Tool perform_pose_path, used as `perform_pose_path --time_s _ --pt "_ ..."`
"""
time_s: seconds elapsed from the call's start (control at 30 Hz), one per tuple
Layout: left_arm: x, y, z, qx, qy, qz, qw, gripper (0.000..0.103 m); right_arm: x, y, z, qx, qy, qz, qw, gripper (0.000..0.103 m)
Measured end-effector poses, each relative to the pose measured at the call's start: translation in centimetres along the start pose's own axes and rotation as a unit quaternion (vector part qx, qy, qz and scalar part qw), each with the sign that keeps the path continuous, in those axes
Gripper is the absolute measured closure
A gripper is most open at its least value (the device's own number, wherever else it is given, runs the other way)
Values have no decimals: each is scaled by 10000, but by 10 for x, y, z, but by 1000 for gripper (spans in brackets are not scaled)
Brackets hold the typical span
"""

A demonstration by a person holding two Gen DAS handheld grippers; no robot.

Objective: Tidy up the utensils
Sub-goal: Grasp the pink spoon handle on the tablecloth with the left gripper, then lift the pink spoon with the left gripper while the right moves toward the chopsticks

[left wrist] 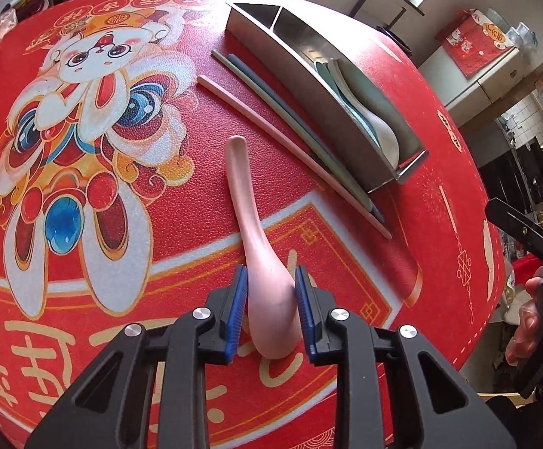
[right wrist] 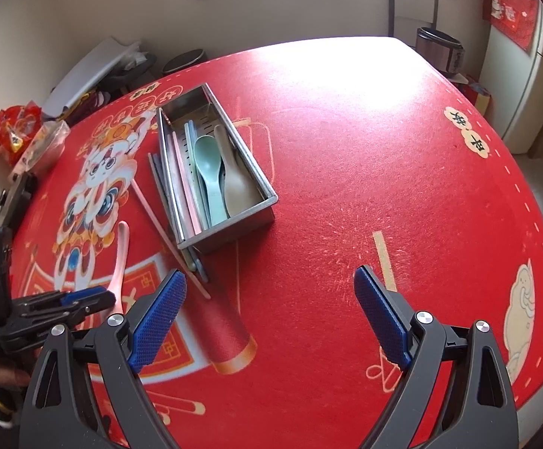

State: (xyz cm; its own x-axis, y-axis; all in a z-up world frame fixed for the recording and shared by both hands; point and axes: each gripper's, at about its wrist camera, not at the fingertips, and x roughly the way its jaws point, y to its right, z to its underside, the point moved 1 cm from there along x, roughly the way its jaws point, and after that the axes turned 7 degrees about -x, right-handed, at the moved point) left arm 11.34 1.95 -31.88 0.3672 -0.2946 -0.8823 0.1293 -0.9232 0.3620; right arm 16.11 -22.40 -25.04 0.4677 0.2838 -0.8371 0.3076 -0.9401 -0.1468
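Pink spoon is lying bowl-down on the red tablecloth, its handle pointing away toward the cartoon print, well apart from the metal utensil box where it presumably belongs. The left gripper is straddling the bowl end, its blue pads sitting narrow against both flanks of the spoon; from the left wrist view they look to be touching or all but touching, so I am reading this as a grip just being taken (though the spoon is not yet lifted off the cloth).

It looks like a light, rigid plastic or melamine piece, smooth and matte. The bowl is rounded and tapering, so the pads may be squeezing on curved sides that could slide outward; the neck just above the bowl would be offering flatter, safer purchase. Being stiff, it should not be bending, but the long handle may be swinging if held only at the very end.

The right gripper is hovering over bare cloth with its fingers spread wide, holding nothing. In the box, a green spoon and a beige spoon are already resting beside some chopsticks, while a pink chopstick and others are waiting just beside the box's wall.
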Motion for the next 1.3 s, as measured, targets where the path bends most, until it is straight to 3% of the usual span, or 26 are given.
perform_pose_path --time_s 0.3,0.47,0.8,1.03,1.23,1.3 --pt "5 16 -3 228 -40 61 9997 83 2 2 0 45 -21 -13 10000 15" --pt "5 10 -2 32 -32 -37 10000 72 0 5 1 64 4 -17 10000 15" --pt "16 16 6 -63 -193 138 9997 72 4 8 5 30 -87 -65 9999 15" --pt "13 26 4 121 -153 -24 9998 80 4 14 4 70 -73 -116 9999 15" --pt "21 34 2 202 -298 16 9994 95 6 18 3 79 -83 -155 9998 15" --pt "22 33 2 161 -267 47 9995 94 6 20 4 97 -95 -164 9998 15"
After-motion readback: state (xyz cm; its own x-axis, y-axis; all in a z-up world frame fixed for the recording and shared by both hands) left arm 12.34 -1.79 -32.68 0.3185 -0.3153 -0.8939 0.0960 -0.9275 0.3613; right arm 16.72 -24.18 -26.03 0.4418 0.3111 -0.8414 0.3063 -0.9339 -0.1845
